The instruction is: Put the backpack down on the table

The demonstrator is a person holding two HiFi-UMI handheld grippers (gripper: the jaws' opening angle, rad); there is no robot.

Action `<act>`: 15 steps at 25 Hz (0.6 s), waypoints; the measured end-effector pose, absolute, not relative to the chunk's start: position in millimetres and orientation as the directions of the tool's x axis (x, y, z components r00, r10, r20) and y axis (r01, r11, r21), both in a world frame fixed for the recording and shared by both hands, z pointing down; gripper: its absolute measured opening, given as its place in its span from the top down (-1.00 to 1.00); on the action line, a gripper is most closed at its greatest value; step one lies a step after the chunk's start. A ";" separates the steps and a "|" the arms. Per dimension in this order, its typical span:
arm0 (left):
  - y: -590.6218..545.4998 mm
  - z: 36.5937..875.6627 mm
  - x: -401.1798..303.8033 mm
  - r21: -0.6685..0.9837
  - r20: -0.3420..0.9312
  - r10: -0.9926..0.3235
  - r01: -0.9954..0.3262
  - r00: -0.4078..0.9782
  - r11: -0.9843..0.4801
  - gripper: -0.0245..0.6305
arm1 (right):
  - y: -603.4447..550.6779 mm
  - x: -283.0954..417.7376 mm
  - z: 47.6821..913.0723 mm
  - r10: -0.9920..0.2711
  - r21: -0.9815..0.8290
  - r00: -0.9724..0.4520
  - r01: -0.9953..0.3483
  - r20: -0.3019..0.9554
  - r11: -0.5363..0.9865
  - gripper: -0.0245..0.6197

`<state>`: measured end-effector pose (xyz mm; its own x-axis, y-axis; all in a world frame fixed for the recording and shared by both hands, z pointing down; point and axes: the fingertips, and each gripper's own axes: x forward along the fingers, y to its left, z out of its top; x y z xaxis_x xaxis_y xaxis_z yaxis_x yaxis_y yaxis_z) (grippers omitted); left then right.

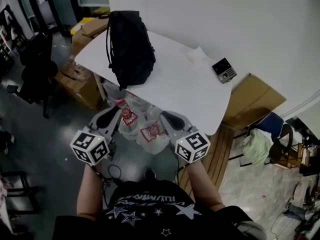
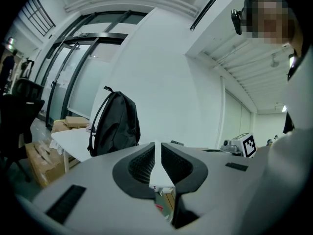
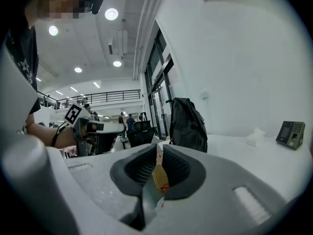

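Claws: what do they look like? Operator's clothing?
Left claw and right claw: light grey shells, black ribbed pads in curved black surrounds. Each carries a white cube with black square markers. Person wears a black short-sleeved shirt with white stars.

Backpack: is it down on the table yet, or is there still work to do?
Done: the backpack stands upright on the white table, near its far left corner, and neither gripper touches it. In hand: nothing. The left gripper and the right gripper are both shut and empty, short of the table's near edge. Left: nothing that shows; the placing looks finished.
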<state>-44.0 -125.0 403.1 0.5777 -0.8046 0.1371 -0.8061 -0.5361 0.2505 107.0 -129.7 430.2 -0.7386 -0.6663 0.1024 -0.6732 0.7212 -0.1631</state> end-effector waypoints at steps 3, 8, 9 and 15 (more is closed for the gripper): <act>-116.4 406.6 -51.7 0.267 0.138 -0.805 -0.804 0.577 -0.531 0.78 | -124.8 97.0 433.2 -0.670 -0.165 -0.733 -0.680 0.119 0.715 0.81; -89.7 410.9 -71.9 0.275 0.147 -0.793 -0.794 0.591 -0.542 0.79 | -104.2 64.3 436.0 -0.674 -0.170 -0.728 -0.685 0.124 0.708 0.81; -83.4 412.9 -78.0 0.281 0.155 -0.792 -0.794 0.591 -0.538 0.79 | -98.5 58.5 435.6 -0.673 -0.170 -0.729 -0.684 0.126 0.709 0.81; -53.1 419.5 -107.0 0.323 0.178 -0.785 -0.789 0.594 -0.523 0.90 | -68.9 43.0 438.1 -0.683 -0.160 -0.710 -0.704 0.170 0.692 0.81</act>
